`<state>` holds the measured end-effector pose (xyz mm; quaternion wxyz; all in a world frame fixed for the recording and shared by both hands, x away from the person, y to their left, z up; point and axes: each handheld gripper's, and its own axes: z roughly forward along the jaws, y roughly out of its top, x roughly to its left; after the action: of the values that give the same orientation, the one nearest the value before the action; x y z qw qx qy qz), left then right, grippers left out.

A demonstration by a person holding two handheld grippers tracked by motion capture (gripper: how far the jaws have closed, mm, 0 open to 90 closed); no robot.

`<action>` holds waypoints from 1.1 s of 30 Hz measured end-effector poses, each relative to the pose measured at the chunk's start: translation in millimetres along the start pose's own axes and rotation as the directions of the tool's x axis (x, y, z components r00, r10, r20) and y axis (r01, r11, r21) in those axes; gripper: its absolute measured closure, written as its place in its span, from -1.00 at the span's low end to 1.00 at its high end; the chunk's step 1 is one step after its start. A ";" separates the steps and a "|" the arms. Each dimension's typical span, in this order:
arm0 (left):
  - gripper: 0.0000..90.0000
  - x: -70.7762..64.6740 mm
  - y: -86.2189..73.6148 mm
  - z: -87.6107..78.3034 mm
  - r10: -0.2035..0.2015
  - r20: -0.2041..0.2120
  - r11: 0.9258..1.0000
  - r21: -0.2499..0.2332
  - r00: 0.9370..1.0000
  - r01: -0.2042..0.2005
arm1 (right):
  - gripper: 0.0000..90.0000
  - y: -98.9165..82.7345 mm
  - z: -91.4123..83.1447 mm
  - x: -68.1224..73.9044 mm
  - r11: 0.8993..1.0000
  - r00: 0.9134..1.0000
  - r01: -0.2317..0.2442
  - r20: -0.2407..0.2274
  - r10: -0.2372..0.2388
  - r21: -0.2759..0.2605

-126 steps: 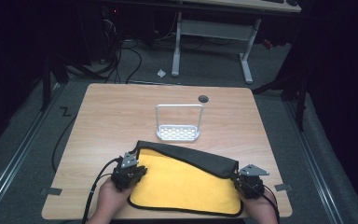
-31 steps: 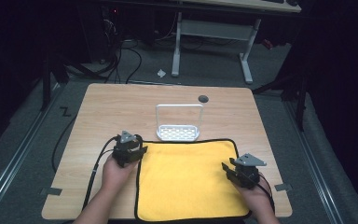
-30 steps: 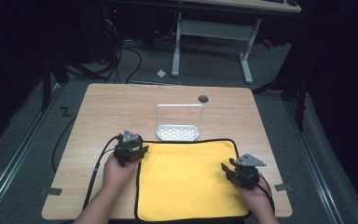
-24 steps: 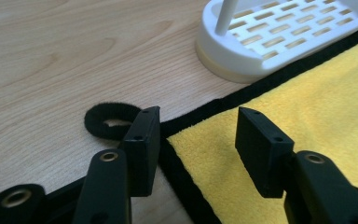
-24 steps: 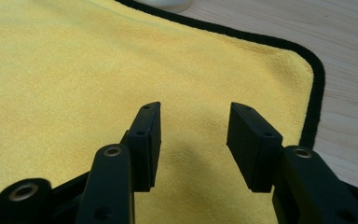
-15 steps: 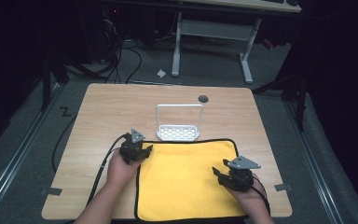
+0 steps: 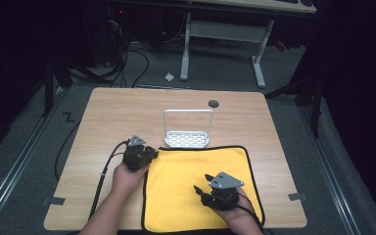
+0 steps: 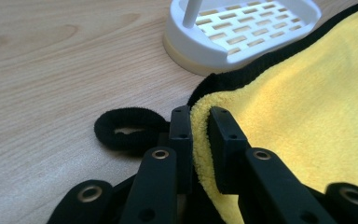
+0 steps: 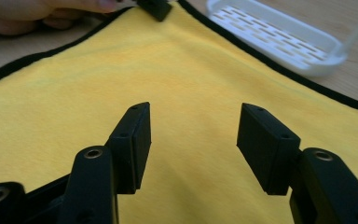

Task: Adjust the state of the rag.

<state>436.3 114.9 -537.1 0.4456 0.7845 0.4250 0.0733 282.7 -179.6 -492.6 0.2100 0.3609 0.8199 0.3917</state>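
Observation:
A yellow cloth (image 7: 186, 169) with black edging lies flat on the near half of the wooden table (image 7: 117, 112). My left gripper (image 7: 152, 154) is at its far left corner. In the left gripper view the jaws (image 8: 199, 116) have just been closing and pinch a fold of the cloth (image 8: 307, 102) beside its black hanging loop (image 8: 126, 128). My right gripper (image 7: 201, 185) hovers over the cloth's near right part. Its jaws (image 9: 193, 121) have just been opening and stand wide above the cloth (image 9: 121, 60) with nothing between them.
A white slotted rack (image 7: 187, 138) with an upright wire handle stands just beyond the cloth's far edge, also seen as the rack (image 8: 242, 32) and the rack (image 9: 279, 39). A dark round hole (image 7: 213, 103) sits at the back. A cable (image 7: 108, 164) trails from my left gripper.
My right gripper has moved left from the cloth's right edge to over the cloth. My left gripper has edged right onto the cloth's far left corner.

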 end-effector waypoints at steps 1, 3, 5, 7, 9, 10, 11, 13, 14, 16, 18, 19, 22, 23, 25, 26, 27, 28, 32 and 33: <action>0.78 0.4 0.0 -0.1 -0.003 0.001 1.000 0.000 1.000 0.003 | 0.01 2.1 4.3 7.0 1.000 1.000 0.007 -0.012 -0.007 0.006; 0.77 0.8 -0.1 -0.3 -0.006 0.004 1.000 0.000 1.000 0.006 | 0.04 5.4 11.5 18.0 1.000 0.999 0.022 -0.031 -0.021 0.018; 0.77 1.1 -0.2 -0.6 -0.010 0.007 1.000 -0.002 1.000 0.010 | 0.09 8.3 17.7 27.9 0.999 0.998 0.033 -0.055 -0.031 0.031; 0.77 0.8 -0.4 -0.7 -0.008 0.005 1.000 -0.005 1.000 0.008 | 0.09 11.6 25.5 38.7 0.997 0.995 0.050 -0.091 -0.045 0.052; 0.76 0.4 -0.8 -1.2 -0.012 0.002 1.000 -0.012 1.000 0.012 | 0.08 14.2 33.7 49.8 0.995 0.992 0.067 -0.111 -0.059 0.067; 0.77 0.5 -0.8 -1.2 -0.013 0.003 1.000 -0.012 1.000 0.013 | 0.07 15.3 37.9 54.8 0.994 0.990 0.081 -0.121 -0.072 0.072; 0.76 0.8 -0.9 -1.2 -0.014 0.006 1.000 -0.012 1.000 0.014 | 0.06 16.4 42.0 60.1 0.993 0.988 0.087 -0.132 -0.077 0.076; 0.77 1.1 -0.9 -1.2 -0.018 0.008 1.000 -0.012 1.000 0.019 | 0.05 19.2 51.2 70.6 0.991 0.984 0.101 -0.157 -0.087 0.083; 0.77 1.0 -0.9 -1.2 -0.018 0.007 1.000 -0.012 1.000 0.018 | 0.05 21.0 54.2 75.6 0.990 0.982 0.104 -0.167 -0.088 0.090; 0.76 0.6 -0.9 -1.2 -0.015 0.005 1.000 -0.012 1.000 0.015 | 0.03 24.0 59.4 83.8 0.991 0.978 0.105 -0.188 -0.086 0.089; 0.77 0.7 -0.9 -1.4 -0.014 0.002 1.000 -0.013 1.000 0.014 | 0.01 27.6 65.6 92.6 0.990 0.974 0.107 -0.208 -0.086 0.090; 0.76 0.8 -0.9 -1.6 -0.011 0.001 1.000 -0.012 1.000 0.011 | 0.00 29.3 68.6 97.0 0.989 0.972 0.114 -0.214 -0.093 0.090; 0.76 0.8 -1.0 -1.6 -0.014 0.001 1.000 -0.012 1.000 0.014 | -0.03 33.0 76.4 106.7 0.989 0.967 0.119 -0.235 -0.095 0.092; 0.76 0.9 -1.0 -1.6 -0.014 0.001 1.000 -0.012 1.000 0.014 | -0.04 34.4 79.4 110.6 0.987 0.966 0.124 -0.239 -0.097 0.098; 0.76 1.0 -1.0 -1.6 -0.015 0.002 1.000 -0.012 1.000 0.015 | -0.05 35.8 83.4 114.7 0.987 0.963 0.122 -0.253 -0.094 0.100; 0.76 1.2 -1.0 -1.7 -0.016 0.002 1.000 -0.011 1.000 0.016 | -0.09 36.2 87.3 118.5 0.985 0.960 0.134 -0.262 -0.102 0.109; 0.76 1.3 -1.0 -1.7 -0.016 0.003 1.000 -0.011 1.000 0.016 | -0.09 36.2 87.3 118.5 0.985 0.960 0.134 -0.262 -0.102 0.109; 0.77 1.4 -0.9 -1.7 -0.016 0.002 1.000 -0.010 1.000 0.016 | -0.11 36.2 87.8 119.9 0.985 0.960 0.132 -0.264 -0.098 0.114; 0.77 1.4 -0.9 -1.7 -0.016 0.002 1.000 -0.010 1.000 0.016 | -0.14 33.6 88.9 123.5 0.982 0.956 0.146 -0.274 -0.109 0.118; 0.77 1.5 -0.9 -1.7 -0.017 0.003 1.000 -0.011 1.000 0.017 | -0.14 32.6 89.2 124.0 0.981 0.957 0.149 -0.269 -0.113 0.121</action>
<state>435.9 117.4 -537.3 0.4509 0.7786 0.4307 0.0707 271.8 -28.0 -528.3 0.1000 0.2648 0.8880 0.3625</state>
